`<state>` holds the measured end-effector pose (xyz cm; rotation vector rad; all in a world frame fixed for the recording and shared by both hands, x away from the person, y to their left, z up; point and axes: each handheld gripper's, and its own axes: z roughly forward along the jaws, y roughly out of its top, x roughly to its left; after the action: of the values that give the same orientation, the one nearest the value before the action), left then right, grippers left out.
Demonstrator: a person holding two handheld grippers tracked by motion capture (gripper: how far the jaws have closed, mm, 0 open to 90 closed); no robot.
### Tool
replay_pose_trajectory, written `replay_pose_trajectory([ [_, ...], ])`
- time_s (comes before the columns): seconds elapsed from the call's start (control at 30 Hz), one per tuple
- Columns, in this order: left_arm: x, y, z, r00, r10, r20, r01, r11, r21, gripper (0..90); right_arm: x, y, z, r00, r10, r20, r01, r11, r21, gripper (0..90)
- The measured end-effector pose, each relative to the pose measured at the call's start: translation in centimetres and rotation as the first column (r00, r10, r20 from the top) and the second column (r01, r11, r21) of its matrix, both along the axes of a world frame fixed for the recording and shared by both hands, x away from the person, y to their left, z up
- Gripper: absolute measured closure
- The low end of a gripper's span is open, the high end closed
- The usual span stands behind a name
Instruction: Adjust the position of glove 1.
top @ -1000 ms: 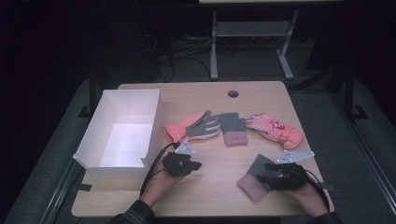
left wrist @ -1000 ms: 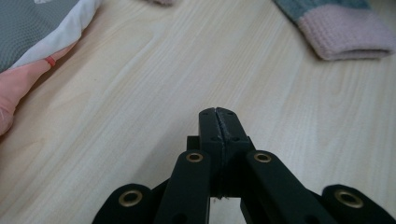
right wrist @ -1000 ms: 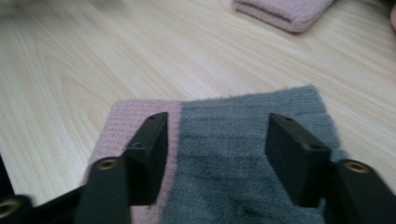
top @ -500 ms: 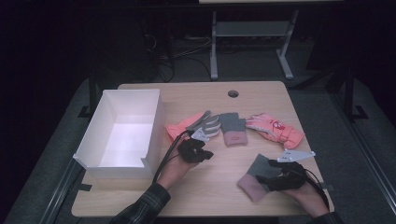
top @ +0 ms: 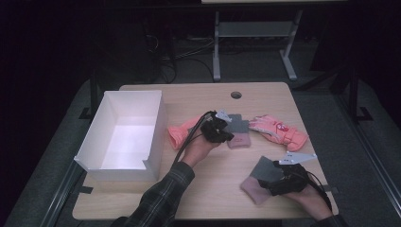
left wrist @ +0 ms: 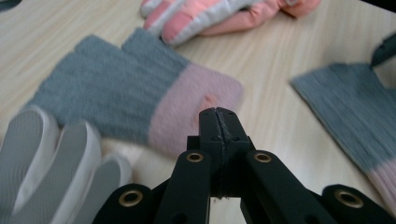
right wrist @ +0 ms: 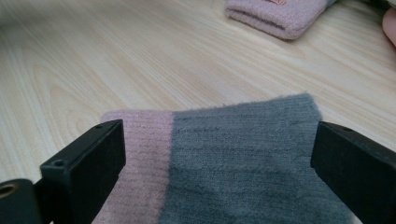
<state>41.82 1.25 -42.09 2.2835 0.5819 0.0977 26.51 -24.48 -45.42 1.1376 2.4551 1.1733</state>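
left gripper (top: 221, 124) now over the middle grey-pink glove (left wrist: 140, 93) — jaws clenched empty, right gripper (top: 278, 176) jaws just spread, near glove (right wrist: 243, 158) between

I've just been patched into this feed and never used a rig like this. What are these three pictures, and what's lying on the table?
A person holds a two-jaw tool in each hand. The high view looks down on a wooden table. On it stand an open white box, two pink and white padded gloves, and two grey knit gloves with pink cuffs.

The other two pictures come from cameras riding on the tools. The left tongs are shut, empty, above the grey knit glove in the middle. The right tongs have just been opening: their jaws stand wide on either side of the second grey knit glove, which lies loose between them.
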Motion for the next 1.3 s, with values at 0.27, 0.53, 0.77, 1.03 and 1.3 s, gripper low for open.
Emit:
replay_pose_trajectory([
  [0.27, 2.2, -2.9, -1.8, 0.9993, 0.025, -0.028, -0.026, 0.9995, -0.019, 89.9, 0.2, -0.5, -0.2, 1.0000, -0.005, -0.006, 0.005, 1.0000, 0.003, 3.0],
  [0.53, 2.6, -4.0, -3.5, 0.9982, 0.011, -0.059, -0.009, 0.9993, 0.037, 90.0, 0.2, -0.5, -0.2, 0.9999, 0.000, -0.014, 0.000, 1.0000, 0.007, 3.4],
  [0.77, 1.8, -3.8, -3.6, 0.9971, 0.016, -0.074, -0.016, 0.9998, 0.011, 90.0, 0.1, -0.7, -0.1, 0.9999, -0.005, -0.009, 0.005, 1.0000, 0.004, 4.2],
  [1.03, 0.0, -2.9, -3.5, 0.9951, -0.022, -0.097, 0.023, 0.9996, 0.013, 90.0, 0.1, -0.6, -0.2, 0.9999, 0.005, -0.011, -0.005, 1.0000, 0.001, 4.2],
  [1.3, -2.0, -1.6, -3.5, 0.9908, -0.067, -0.118, 0.067, 0.9977, -0.005, 90.0, 0.1, -0.5, -0.2, 0.9998, -0.003, -0.021, 0.003, 1.0000, -0.001, 4.4],
])
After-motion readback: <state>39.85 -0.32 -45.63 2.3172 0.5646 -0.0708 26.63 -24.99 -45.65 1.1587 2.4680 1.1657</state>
